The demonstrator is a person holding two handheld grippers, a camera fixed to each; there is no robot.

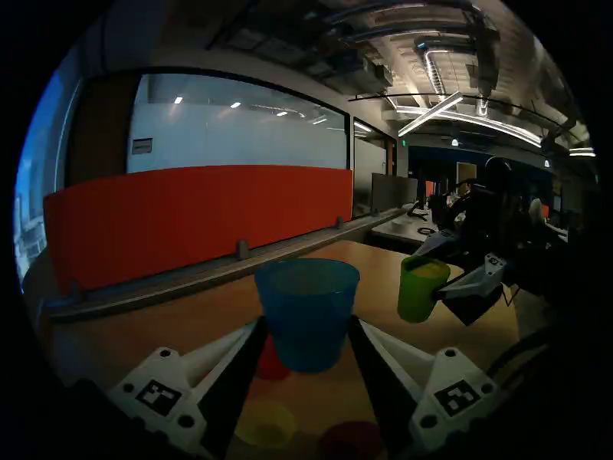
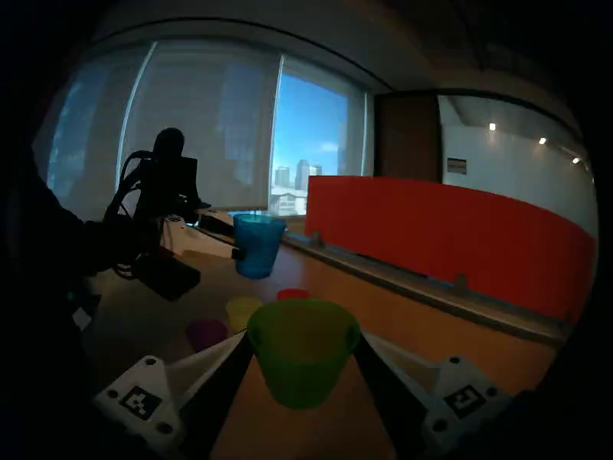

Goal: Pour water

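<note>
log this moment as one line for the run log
left gripper: shut on blue cup | right gripper: shut on green cup | cups: apart, both roughly upright | pour: not yet begun

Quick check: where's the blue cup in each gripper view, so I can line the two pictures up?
Left gripper view: the blue cup sits at lower centre, clamped in the left gripper.
Right gripper view: the blue cup is left of centre, farther off.
Shared landmark: the red partition, seen at right in the right gripper view.
</note>
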